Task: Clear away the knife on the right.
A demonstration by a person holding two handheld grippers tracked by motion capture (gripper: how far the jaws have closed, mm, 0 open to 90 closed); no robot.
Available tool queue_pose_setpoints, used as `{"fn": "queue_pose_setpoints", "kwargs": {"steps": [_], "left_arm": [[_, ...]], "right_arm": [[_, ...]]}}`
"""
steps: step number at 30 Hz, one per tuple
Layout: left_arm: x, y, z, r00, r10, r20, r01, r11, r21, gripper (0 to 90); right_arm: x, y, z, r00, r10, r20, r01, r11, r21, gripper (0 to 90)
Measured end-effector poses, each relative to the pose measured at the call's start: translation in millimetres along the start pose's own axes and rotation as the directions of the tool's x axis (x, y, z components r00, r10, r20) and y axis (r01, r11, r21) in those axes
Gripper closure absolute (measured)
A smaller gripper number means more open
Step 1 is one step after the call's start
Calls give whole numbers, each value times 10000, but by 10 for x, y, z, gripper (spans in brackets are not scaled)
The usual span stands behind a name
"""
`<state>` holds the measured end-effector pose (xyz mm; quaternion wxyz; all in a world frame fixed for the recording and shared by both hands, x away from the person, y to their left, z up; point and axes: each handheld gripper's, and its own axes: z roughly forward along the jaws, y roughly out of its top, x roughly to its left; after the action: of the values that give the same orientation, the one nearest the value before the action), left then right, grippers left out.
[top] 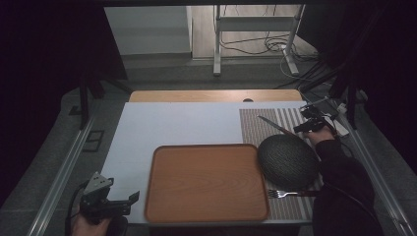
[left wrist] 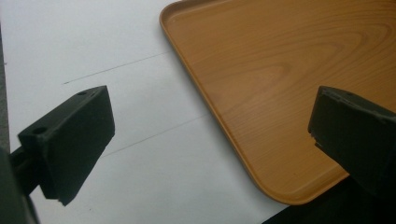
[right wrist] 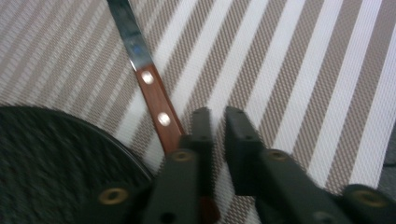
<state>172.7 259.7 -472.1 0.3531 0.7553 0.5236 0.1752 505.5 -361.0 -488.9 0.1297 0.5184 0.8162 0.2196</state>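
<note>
A knife with a brown riveted handle lies slanted on the striped placemat at the back right. My right gripper is low over the handle end. In the right gripper view its jaws stand a narrow gap apart with only placemat between them, so it is open. There the knife handle runs just left of and under the left jaw. My left gripper rests at the front left corner, wide open and holding nothing.
A bare wooden tray sits at the front centre, its corner before the left jaws. A dark round plate rests on the placemat, close to the knife handle. A fork lies in front of it. White cover spans the left.
</note>
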Motion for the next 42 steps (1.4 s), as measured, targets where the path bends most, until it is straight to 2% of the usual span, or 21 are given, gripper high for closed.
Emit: {"fn": "queue_pose_setpoints", "kwargs": {"steps": [1,2,3,4,7,10,13,14,15,17,19,20,21,25,27,29,42], "left_arm": [[0,0,0,10000,0,0,0,10000,0,11],[0,-1,-1,10000,2,0,-2,10000,-7,11],[0,-2,-1,10000,2,-2,-2,10000,-10,12],[1,-3,-3,10000,0,-2,0,10000,-10,12],[-1,-5,-4,10000,-1,3,1,10000,-13,12],[-1,-6,-5,10000,-7,2,7,10000,-19,12],[-1,-6,-6,10000,-2,2,2,10000,-21,12],[-1,-6,-6,10000,-2,2,2,10000,-21,12],[-2,-6,-6,10000,1,1,-1,10000,-21,12],[-1,-5,-5,10000,-2,6,2,10000,-22,12],[1,-5,-5,10000,11,10,-11,10000,-24,12],[1,-5,-5,10000,8,11,-8,10000,-28,12],[2,-5,-5,10000,11,16,-11,10000,-28,12],[2,-6,-7,10000,-3,30,4,10000,-41,12],[2,-6,-7,10000,-11,36,11,10000,-42,12],[2,-7,-7,10000,-5,35,5,10000,-40,11],[4,-8,-8,10000,-26,44,26,10000,-48,12]], "right_arm": [[0,0,0,10000,0,0,0,10000,0,748],[14,13,-8,10000,-7,20,7,10000,-43,706],[57,55,-19,10000,-46,14,46,9999,-147,590],[57,55,-19,10000,-46,14,46,9999,-147,590],[141,115,-17,9994,-338,98,340,9991,-247,418],[185,148,-1,9988,-444,197,450,9985,-319,300],[227,178,22,9972,-615,418,633,9971,-431,223],[227,178,22,9972,-615,418,633,9971,-431,223],[254,197,36,9963,-664,551,690,9965,-464,160],[264,208,43,9965,-625,548,650,9969,-442,135],[286,242,73,9988,-431,221,438,9985,-328,70],[286,242,73,9988,-431,221,438,9985,-328,70],[303,264,99,9990,-367,257,372,9991,-190,25],[322,294,133,9992,-326,235,330,9993,-174,0],[332,319,178,9993,-379,26,379,9993,11,0],[331,325,195,9991,-428,24,427,9990,124,0],[278,297,429,9970,-725,267,707,9957,606,20]]}}
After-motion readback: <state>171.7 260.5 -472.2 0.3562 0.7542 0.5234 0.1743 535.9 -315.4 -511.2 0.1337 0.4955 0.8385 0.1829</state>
